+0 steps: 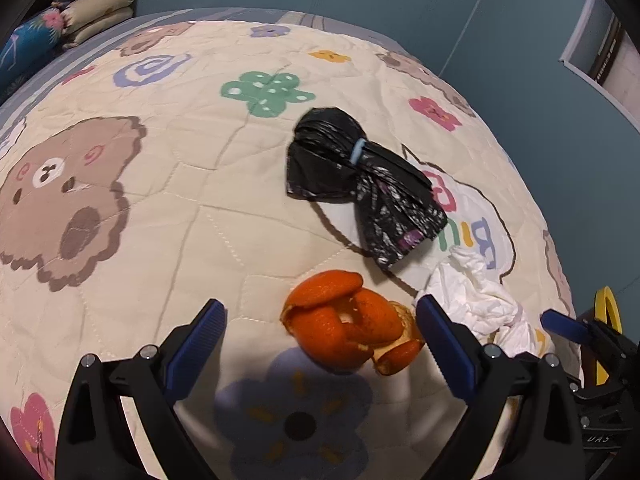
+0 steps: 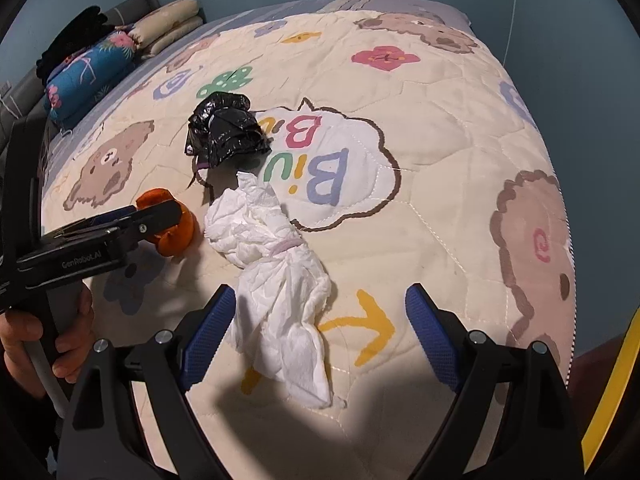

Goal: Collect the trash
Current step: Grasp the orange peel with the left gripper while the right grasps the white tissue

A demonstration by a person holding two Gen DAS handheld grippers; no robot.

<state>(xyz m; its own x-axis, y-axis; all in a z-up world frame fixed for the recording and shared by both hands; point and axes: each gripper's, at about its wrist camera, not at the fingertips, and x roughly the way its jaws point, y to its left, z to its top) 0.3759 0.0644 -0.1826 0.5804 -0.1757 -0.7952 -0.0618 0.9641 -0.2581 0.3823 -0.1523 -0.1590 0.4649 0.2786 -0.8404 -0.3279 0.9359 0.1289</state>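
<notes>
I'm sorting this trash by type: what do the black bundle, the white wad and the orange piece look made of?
Black bundle: thin glossy plastic film, judging by shiny creases; likely a bag. White wad: matte crumpled tissue or paper, soft wrinkles. Orange piece: citrus peel, dimpled skin with pale pith inside.

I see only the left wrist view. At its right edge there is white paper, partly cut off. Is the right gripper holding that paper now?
Observer: No. The right gripper is open. The white tissue lies on the quilt between its fingers and is not clamped.
Operator: What shape has the whole tissue?
Observer: It is long and crumpled, with a pinkish band around its middle.
Operator: Is anything lying on the blue pillow?
Observer: Yes, a black bundle, perhaps clothing, sits on top of the blue pillow.
</notes>
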